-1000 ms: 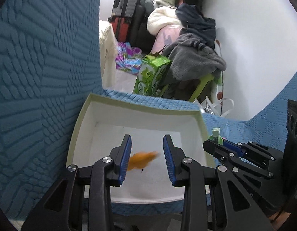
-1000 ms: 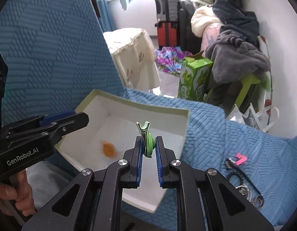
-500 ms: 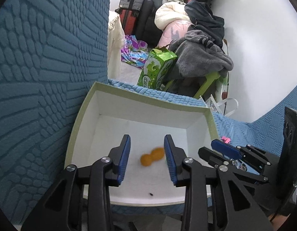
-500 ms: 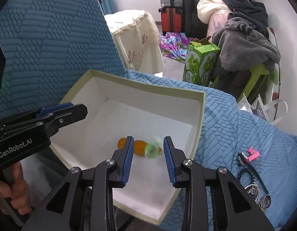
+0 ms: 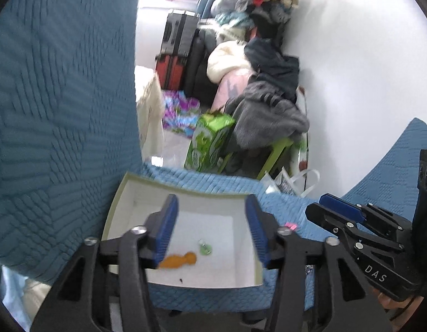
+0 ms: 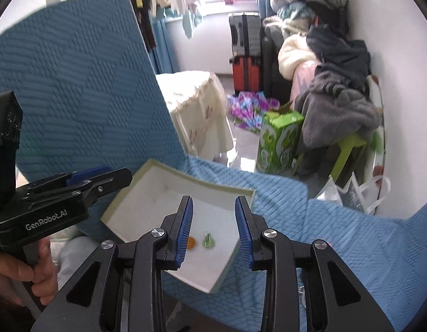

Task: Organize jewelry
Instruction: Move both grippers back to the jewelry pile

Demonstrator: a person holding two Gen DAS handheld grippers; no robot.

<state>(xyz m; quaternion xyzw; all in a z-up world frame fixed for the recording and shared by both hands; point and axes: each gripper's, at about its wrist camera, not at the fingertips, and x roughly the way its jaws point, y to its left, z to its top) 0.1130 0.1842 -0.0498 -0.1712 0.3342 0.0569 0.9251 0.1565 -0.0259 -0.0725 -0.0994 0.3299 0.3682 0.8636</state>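
Note:
A white open box (image 5: 124,191) (image 6: 169,175) with a pale green rim sits on the blue quilted sofa. Inside lie an orange clip (image 5: 180,260) (image 6: 191,243) and a small green clip (image 5: 204,247) (image 6: 209,240), side by side. My left gripper (image 5: 210,227) is open and empty above the box. My right gripper (image 6: 213,232) is open and empty, raised above the box; it also shows at the right of the left wrist view (image 5: 360,229). The left gripper (image 6: 61,193) shows at the left of the right wrist view. A pink item (image 5: 290,225) lies on the sofa right of the box.
The sofa's blue backrest (image 6: 75,83) rises at the left. Beyond the seat edge stand a green carton (image 6: 279,141), a cloth-covered table (image 6: 196,110), suitcases (image 6: 245,55) and a pile of clothes (image 6: 332,83) by the white wall.
My right gripper opened and dropped the green clip into the box beside the orange one. Both grippers then rose and pulled back from the box.

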